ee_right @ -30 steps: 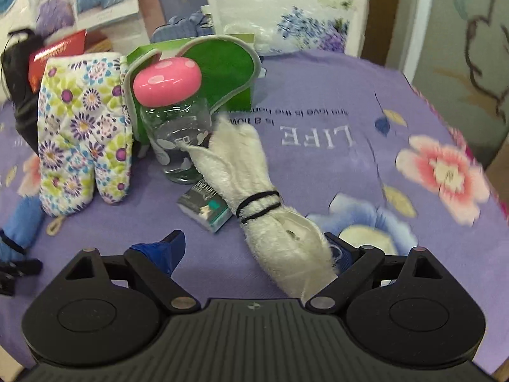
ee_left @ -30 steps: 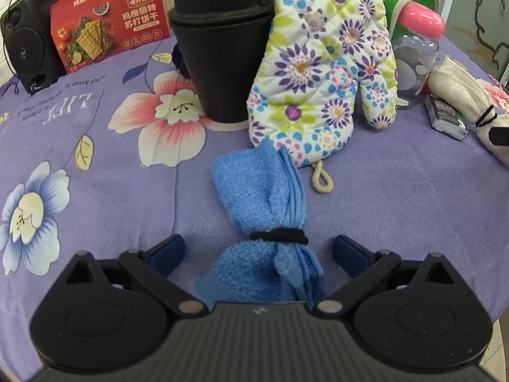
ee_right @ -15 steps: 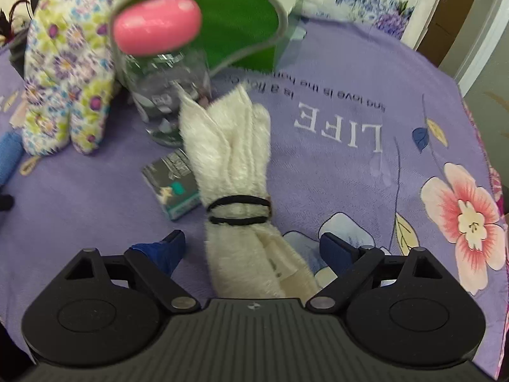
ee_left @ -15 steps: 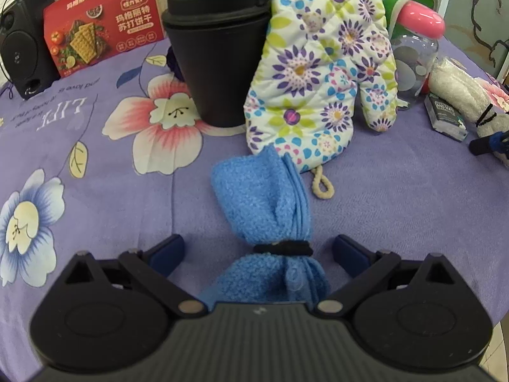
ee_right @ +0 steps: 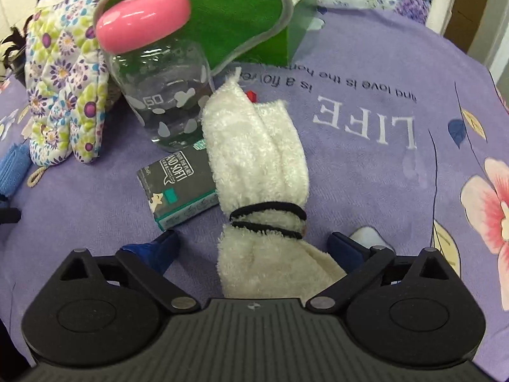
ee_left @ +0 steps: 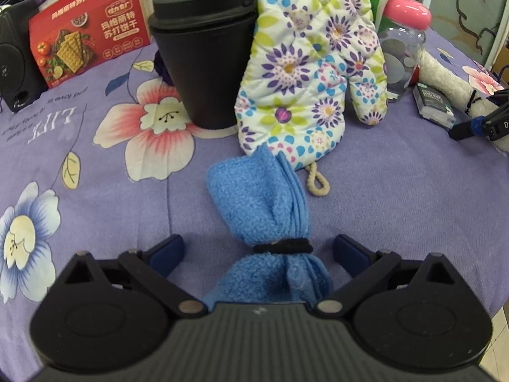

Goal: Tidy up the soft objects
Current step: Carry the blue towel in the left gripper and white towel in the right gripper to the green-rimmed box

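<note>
A blue towel roll (ee_left: 261,203) tied with a black band lies on the purple flowered cloth (ee_left: 95,207), its near end between the jaws of my left gripper (ee_left: 258,248). That gripper is open and its pads stand clear of the towel. A white fluffy towel roll (ee_right: 257,146) with two black bands lies between the jaws of my right gripper (ee_right: 253,245). Those jaws are opening, with the right pad close beside the towel. A flowered oven mitt (ee_left: 311,73) leans upright behind the blue towel.
A black lidded cup (ee_left: 206,57) stands left of the mitt, with a red cracker box (ee_left: 89,31) and a speaker (ee_left: 16,57) behind. A pink-lidded glass jar (ee_right: 162,95), a tissue pack (ee_right: 178,187) and a green box (ee_right: 299,22) crowd the white towel's far end.
My right gripper has come down and forward over the white towel, which now lies centred between its jaws. The left gripper has stayed put over the blue towel.
</note>
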Demonstrator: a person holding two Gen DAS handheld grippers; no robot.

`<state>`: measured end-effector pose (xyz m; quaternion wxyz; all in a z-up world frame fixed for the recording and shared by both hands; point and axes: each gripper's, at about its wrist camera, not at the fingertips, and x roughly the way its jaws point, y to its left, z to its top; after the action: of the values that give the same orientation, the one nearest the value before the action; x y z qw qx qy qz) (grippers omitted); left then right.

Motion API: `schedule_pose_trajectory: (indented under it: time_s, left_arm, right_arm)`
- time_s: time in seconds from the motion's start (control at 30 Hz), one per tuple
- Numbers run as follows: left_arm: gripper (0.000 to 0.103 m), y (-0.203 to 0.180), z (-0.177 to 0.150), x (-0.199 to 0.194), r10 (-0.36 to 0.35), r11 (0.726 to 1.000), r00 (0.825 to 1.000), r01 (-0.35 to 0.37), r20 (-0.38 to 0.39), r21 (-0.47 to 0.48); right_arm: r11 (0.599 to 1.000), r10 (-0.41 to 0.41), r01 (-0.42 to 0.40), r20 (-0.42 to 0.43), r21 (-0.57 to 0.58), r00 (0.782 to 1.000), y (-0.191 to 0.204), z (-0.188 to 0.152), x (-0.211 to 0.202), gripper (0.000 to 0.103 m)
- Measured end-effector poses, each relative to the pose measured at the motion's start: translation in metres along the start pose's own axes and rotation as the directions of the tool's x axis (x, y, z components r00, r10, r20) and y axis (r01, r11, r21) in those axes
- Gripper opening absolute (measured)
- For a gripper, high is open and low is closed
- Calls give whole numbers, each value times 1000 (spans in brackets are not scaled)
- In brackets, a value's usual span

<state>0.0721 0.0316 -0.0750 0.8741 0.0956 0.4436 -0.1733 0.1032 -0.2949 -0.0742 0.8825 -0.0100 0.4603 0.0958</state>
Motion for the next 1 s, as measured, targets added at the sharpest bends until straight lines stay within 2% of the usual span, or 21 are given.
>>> schedule_pose_trajectory:
  time_s: [0.17,0.23,0.27,0.33,0.37,0.4,0.43,0.47,0.5,0.63,0.73,0.87,1.0]
  left_arm:
    - [99,0,2,0,-5,1000,1000,5,-5,5]
    - [93,0,2,-2,-22,1000,1000,22,-1,6]
    - [85,0,2,-5,-30,1000,1000,30,1,7]
    - [60,-2,1,-11,-56,998,998,56,13,15]
    - [40,-2,1,-14,-65,998,998,65,17,13]
    - [26,-1,2,-17,-69,998,998,68,15,3]
    - [26,2,3,-18,-78,997,997,78,13,-21]
    - [26,5,4,-20,-91,995,996,92,14,-50]
    - [26,8,5,-21,-101,992,995,102,13,-73]
    - [26,12,8,-41,-161,978,986,165,42,-126]
    - [26,13,18,-63,-178,973,980,188,85,-132]
    - [26,21,45,-94,-183,971,970,204,158,-125]
    - [26,34,102,-112,-147,980,963,172,226,-98]
  right_arm:
    - [1000,-22,21,20,14,1000,3,-2,1,89]
    - [999,-34,34,36,9,999,6,-5,0,89]
    - [999,-37,37,34,7,999,7,-7,-1,89]
    - [999,-42,41,27,19,999,5,-9,-7,84]
    - [999,-39,37,35,38,999,4,-13,-12,79]
    - [998,-36,33,49,44,998,4,-17,-17,65]
    - [998,-45,42,70,48,997,5,-24,-26,50]
    - [997,-41,35,83,67,996,3,-28,-34,23]
    - [996,-42,34,95,86,995,2,-33,-42,19]
    - [995,-41,25,157,100,987,10,-53,-77,17]
    - [994,-23,-3,226,112,974,16,-52,-104,17]
    - [998,-1,-20,322,61,947,27,-23,-133,17]
    - [999,28,-35,385,12,922,29,34,-138,17]
